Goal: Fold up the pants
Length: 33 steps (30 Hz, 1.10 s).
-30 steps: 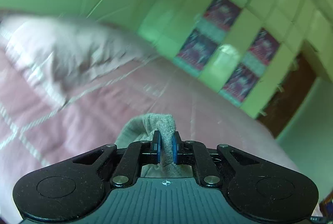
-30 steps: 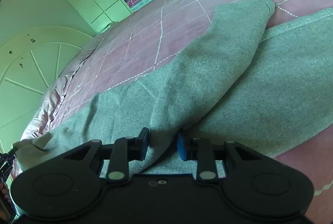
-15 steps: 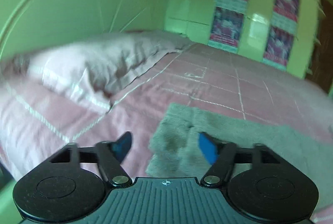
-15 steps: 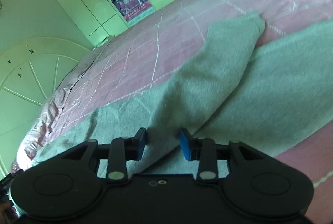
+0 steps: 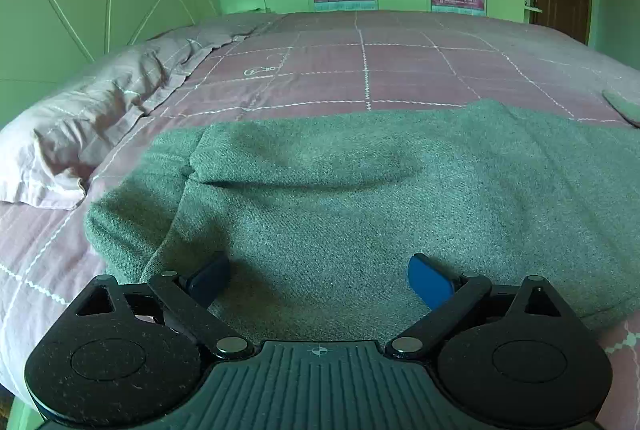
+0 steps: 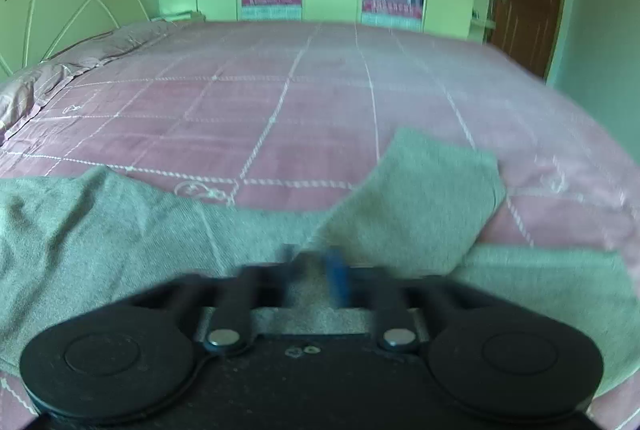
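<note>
The left tongs (image 5: 318,280) are opening, blue pads spread wide over the grey pants (image 5: 360,198), gripping nothing. The right tongs (image 6: 310,270), blurred, are pressed together; whether cloth is pinched between them I cannot tell. The pants, a nubby knit, lie spread on the bed (image 5: 360,70), one layer folded over. The bed's pink cover carries a white stitched grid. A crumpled pillow (image 5: 80,118) lies left of the pants.

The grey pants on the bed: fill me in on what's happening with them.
A person with a gripper in each hand is folding the grey pants on the pink bedspread. The left gripper hovers over the cloth, jaws opening, holding nothing. The right gripper looks shut on a fold, though that view is blurred.
</note>
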Available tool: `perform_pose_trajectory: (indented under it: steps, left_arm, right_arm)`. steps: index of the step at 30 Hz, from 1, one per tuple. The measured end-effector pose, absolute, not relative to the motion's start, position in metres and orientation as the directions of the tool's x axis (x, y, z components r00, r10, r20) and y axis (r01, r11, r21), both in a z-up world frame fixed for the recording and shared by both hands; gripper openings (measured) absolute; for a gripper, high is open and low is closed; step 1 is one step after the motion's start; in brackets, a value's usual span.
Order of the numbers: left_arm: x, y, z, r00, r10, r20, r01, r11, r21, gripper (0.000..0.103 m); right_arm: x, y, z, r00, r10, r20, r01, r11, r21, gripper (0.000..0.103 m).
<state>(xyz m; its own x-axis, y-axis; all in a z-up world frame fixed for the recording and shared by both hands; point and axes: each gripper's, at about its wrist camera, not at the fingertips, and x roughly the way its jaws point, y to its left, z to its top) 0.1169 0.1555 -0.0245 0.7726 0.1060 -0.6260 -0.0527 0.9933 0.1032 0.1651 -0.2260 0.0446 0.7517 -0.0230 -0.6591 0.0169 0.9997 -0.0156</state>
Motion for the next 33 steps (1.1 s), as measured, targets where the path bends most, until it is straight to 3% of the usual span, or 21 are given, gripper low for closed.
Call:
perform_pose_trajectory:
  steps: [7,8,11,17,18,19,20,25,30,33]
  left_arm:
    - [0.121,0.152,-0.028,0.776,0.109,-0.621,-0.058,0.993,0.102,0.097]
    - [0.122,0.152,-0.029,0.776,0.109,-0.621,-0.058,0.993,0.103,0.098]
    - [0.125,0.151,-0.030,0.776,0.110,-0.622,-0.061,0.993,0.100,0.101]
    - [0.125,0.152,-0.030,0.774,0.106,-0.624,-0.060,0.994,0.095,0.102]
    - [0.125,0.151,-0.030,0.774,0.108,-0.624,-0.060,0.993,0.098,0.102]
    - [0.127,0.154,-0.031,0.774,0.108,-0.624,-0.059,0.993,0.098,0.102]
    - [0.127,0.154,-0.031,0.774,0.107,-0.624,-0.059,0.993,0.098,0.102]
    - [0.127,0.154,-0.031,0.776,0.106,-0.622,-0.059,0.994,0.095,0.102]
    - [0.127,0.154,-0.031,0.777,0.105,-0.620,-0.055,0.994,0.100,0.102]
    - [0.126,0.154,-0.030,0.779,0.104,-0.619,-0.056,0.994,0.097,0.102]
  right_arm:
    - [0.124,-0.276,0.029,0.724,-0.085,-0.684,0.128,0.992,0.012,0.000]
    - [0.118,-0.278,0.032,0.739,-0.073,-0.669,0.130,0.991,0.035,0.003]
    - [0.125,-0.268,0.043,0.767,-0.023,-0.641,0.092,0.993,0.076,0.030]
    - [0.183,-0.217,0.047,0.763,-0.074,-0.642,0.009,0.995,-0.104,0.054]
    - [0.193,-0.212,0.042,0.742,-0.113,-0.661,0.007,0.987,-0.161,0.052]
    - [0.200,-0.208,0.038,0.726,-0.149,-0.671,-0.003,0.976,-0.219,0.038]
    - [0.201,-0.209,0.035,0.718,-0.158,-0.678,-0.017,0.970,-0.243,0.000]
    - [0.157,-0.238,0.041,0.735,-0.196,-0.649,0.043,0.969,-0.244,0.000]
    - [0.106,-0.267,0.011,0.658,-0.171,-0.733,0.079,0.984,-0.159,0.000]
    - [0.095,-0.269,0.021,0.709,-0.154,-0.688,0.105,0.988,-0.113,0.008]
